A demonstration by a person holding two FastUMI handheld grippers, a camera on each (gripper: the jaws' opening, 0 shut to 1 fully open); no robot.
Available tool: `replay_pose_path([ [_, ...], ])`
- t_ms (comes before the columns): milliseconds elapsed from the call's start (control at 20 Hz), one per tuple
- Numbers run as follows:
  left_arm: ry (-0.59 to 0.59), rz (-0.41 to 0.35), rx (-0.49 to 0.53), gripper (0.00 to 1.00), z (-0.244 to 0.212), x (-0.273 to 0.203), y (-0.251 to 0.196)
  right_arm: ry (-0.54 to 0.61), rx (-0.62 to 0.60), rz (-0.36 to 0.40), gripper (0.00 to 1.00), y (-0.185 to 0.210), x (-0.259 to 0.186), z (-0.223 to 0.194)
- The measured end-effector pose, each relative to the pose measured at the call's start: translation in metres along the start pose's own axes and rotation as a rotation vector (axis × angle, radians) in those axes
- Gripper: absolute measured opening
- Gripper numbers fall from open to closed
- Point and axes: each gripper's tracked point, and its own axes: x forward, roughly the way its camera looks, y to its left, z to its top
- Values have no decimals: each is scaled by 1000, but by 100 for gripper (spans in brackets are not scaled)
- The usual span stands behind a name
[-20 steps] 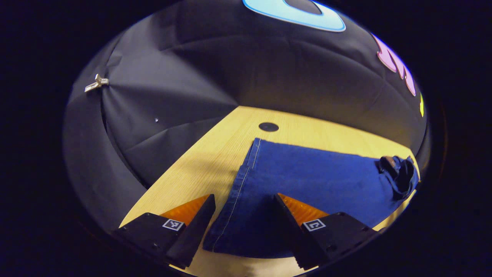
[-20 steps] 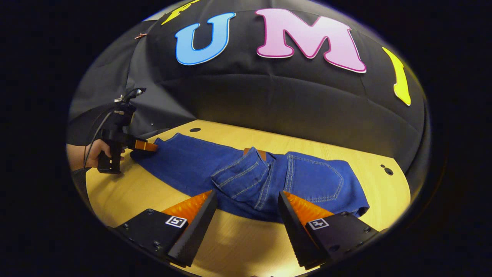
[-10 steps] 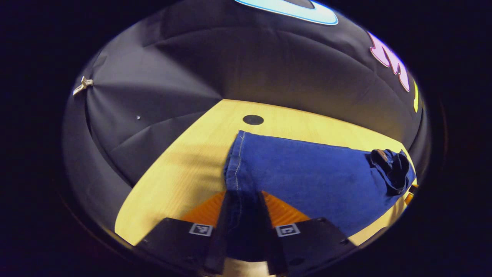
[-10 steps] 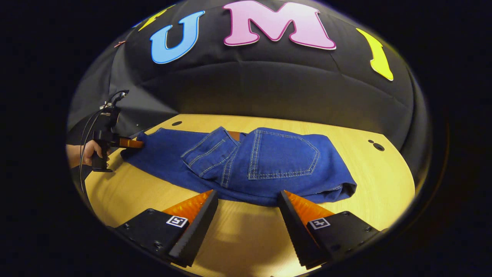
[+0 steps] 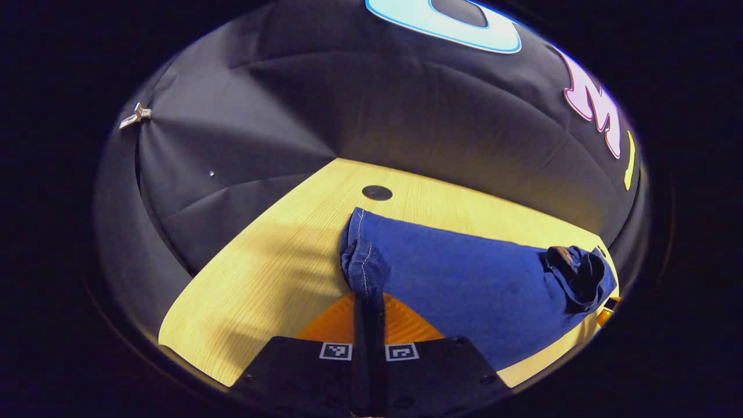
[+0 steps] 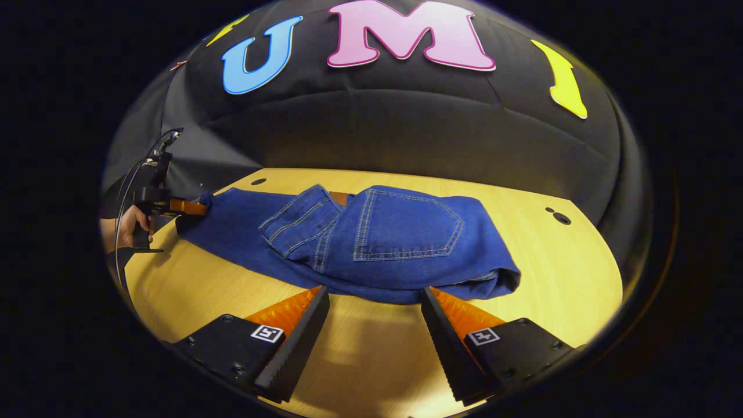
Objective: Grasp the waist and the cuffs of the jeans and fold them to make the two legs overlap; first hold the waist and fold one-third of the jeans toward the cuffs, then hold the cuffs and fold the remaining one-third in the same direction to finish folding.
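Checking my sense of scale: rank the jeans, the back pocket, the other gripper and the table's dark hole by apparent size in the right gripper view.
1. jeans
2. back pocket
3. left gripper, farther off, so its rank is unsure
4. dark hole

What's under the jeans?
The jeans lie on the wooden table. Their waist end is folded over the legs, so denim lies beneath it; anything else beneath is hidden.

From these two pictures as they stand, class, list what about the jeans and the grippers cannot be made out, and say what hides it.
- Left gripper view: the left gripper is shut on the cuffs; bunched denim hides how many layers it holds.
- Left gripper view: the waist is a dark crumple at the picture's edge.
- Right gripper view: the jeans hide their own underside and the table beneath.
- Right gripper view: the right gripper is open; its base is cut off.
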Motion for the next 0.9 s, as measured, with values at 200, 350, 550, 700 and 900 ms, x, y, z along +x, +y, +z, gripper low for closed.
replay_pose_path([
  [200, -67, -44, -39, 6, 44, -42, -37, -12, 12, -46, 98, -29, -11, 9],
  [350, -100, -70, -6, 6, 67, -68, -78, -19, 25, -85, 98, -53, -24, 17],
  [550, -139, -132, 3, 6, 99, -105, -162, -36, 30, -147, 98, -87, -42, 28],
  [700, -128, -178, 5, 6, 107, -121, -229, -46, 36, -190, 98, -115, -57, 35],
  [900, -72, -265, 25, 6, 92, -124, -335, -56, 47, -244, 98, -150, -79, 38],
])
